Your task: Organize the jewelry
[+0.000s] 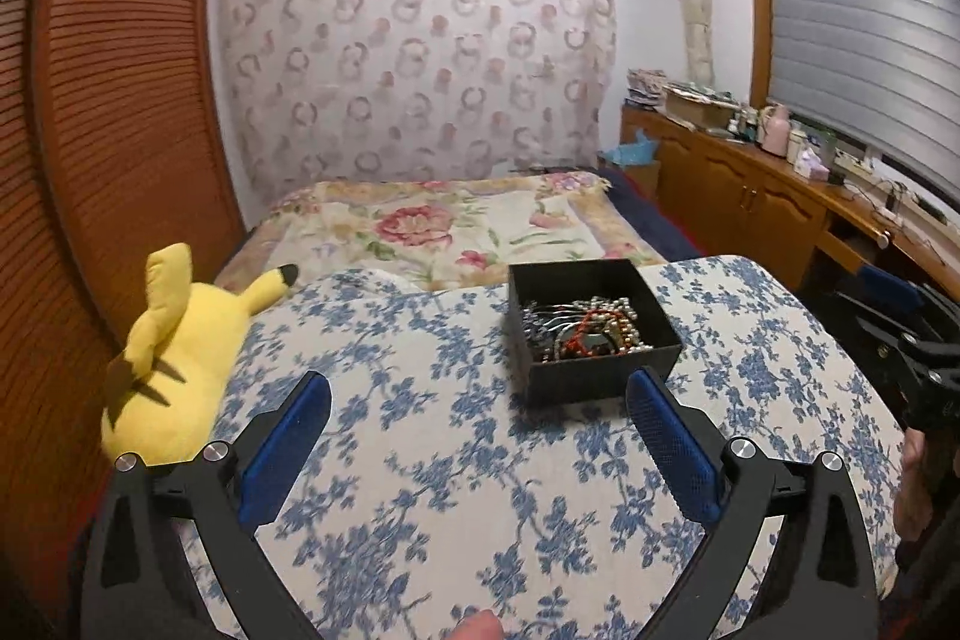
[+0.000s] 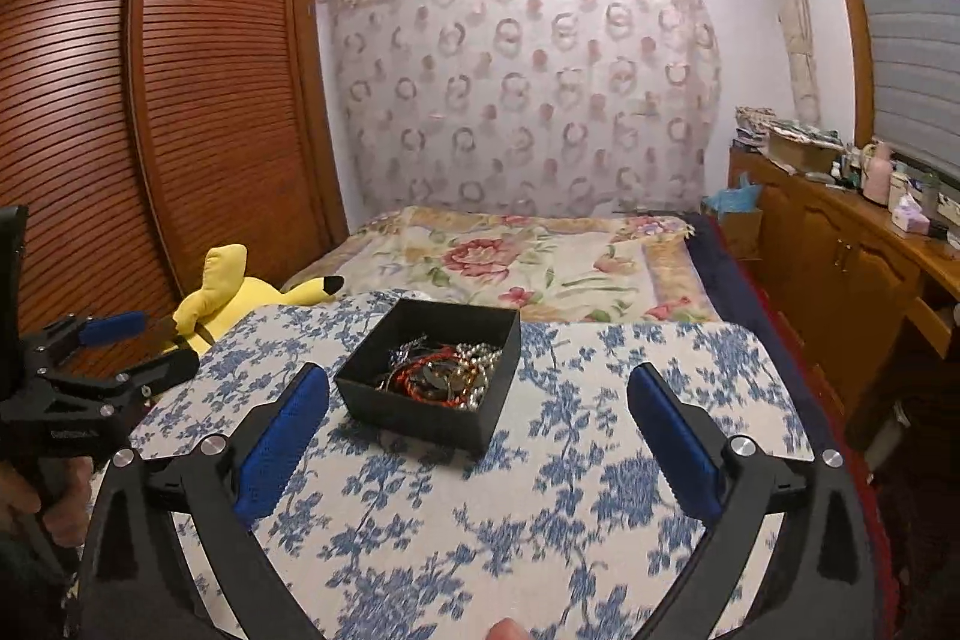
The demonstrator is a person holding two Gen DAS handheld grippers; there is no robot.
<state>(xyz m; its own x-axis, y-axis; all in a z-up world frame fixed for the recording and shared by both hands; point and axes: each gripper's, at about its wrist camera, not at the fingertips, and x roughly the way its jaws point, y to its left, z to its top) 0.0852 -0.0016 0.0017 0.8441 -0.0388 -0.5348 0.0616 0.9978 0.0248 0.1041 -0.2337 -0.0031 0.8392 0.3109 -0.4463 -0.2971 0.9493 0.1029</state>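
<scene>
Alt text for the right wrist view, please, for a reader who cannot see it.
An open black box of tangled beaded jewelry sits on a blue-floral cloth-covered table, framed by the open, empty right gripper. The left gripper shows at the left edge, near a yellow plush toy; a bed lies behind.

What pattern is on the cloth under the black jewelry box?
Blue flowers on white cloth beneath the box; clearest in the right wrist view.

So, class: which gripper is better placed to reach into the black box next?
Probably the left gripper: the black box sits beside its right finger. Both are open and empty.
</scene>
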